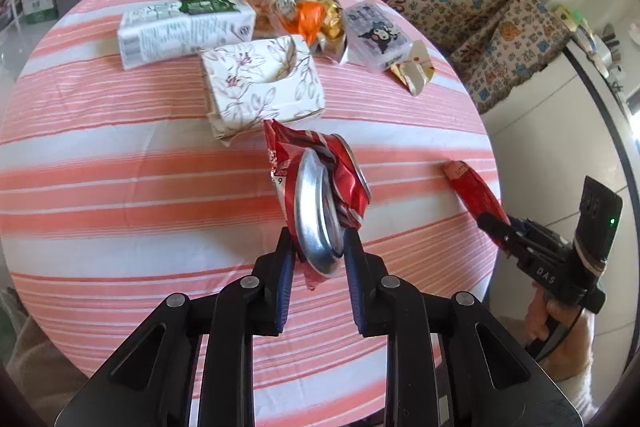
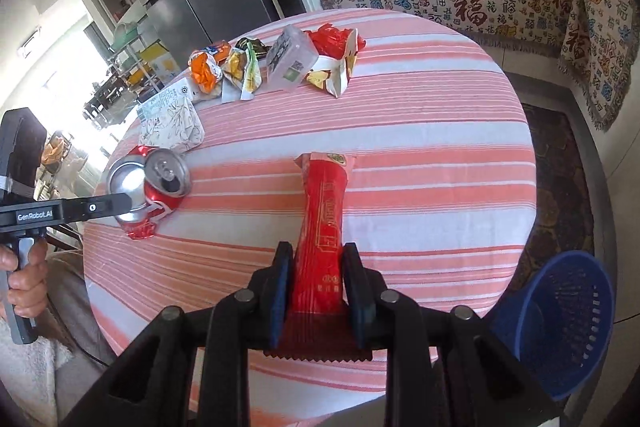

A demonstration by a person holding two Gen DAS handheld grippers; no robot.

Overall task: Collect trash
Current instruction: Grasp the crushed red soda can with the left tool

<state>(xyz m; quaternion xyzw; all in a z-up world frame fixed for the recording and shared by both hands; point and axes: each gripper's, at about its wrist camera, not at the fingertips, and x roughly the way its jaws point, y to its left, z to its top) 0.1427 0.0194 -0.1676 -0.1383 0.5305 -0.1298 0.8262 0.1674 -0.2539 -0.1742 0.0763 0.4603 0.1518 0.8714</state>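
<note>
Gripping a crushed red can [image 1: 320,187] by its rim, the left gripper [image 1: 320,259] is clenched at the surface's [image 1: 120,187] six o'clock; the right gripper [image 2: 316,279] clamps a red wrapper [image 2: 322,227]. The can, held only by its edge, may twist free. A blue basket [image 2: 560,327], at four o'clock, is cut off; remaining litter's labels stay unreadable.

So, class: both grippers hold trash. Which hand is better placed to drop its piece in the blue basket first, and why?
Probably the right. The right gripper holds the red wrapper at the table's edge, with the blue basket just beside it. The left gripper, holding the crushed can, is farther away.
</note>
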